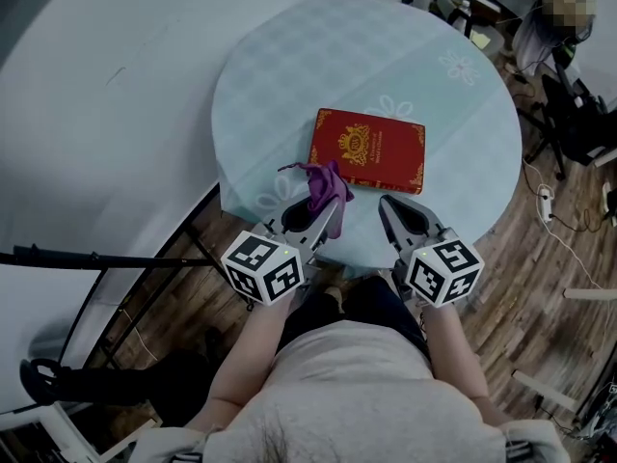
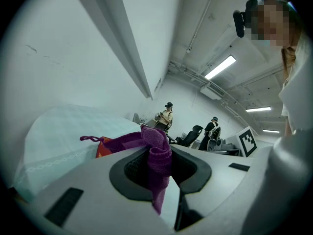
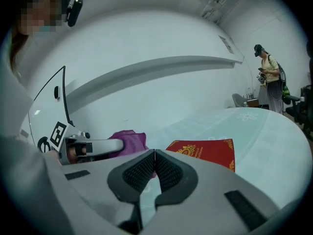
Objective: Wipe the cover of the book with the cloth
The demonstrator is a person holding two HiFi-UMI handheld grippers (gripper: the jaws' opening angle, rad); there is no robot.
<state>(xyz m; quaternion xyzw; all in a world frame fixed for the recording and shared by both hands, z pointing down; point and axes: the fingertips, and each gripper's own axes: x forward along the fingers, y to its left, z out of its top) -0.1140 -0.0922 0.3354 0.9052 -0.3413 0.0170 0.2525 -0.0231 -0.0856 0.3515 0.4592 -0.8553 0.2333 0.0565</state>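
Left gripper at the near edge of the round table, jaws clenched on the purple cloth, which bunches up above them; right gripper just beside it, jaws pressed together on nothing. Red book lies flat just beyond, its near-left corner under the cloth in the head view, contact not discernible; bare tabletop on its other sides. White wall close at left; cables on the wood floor at right.
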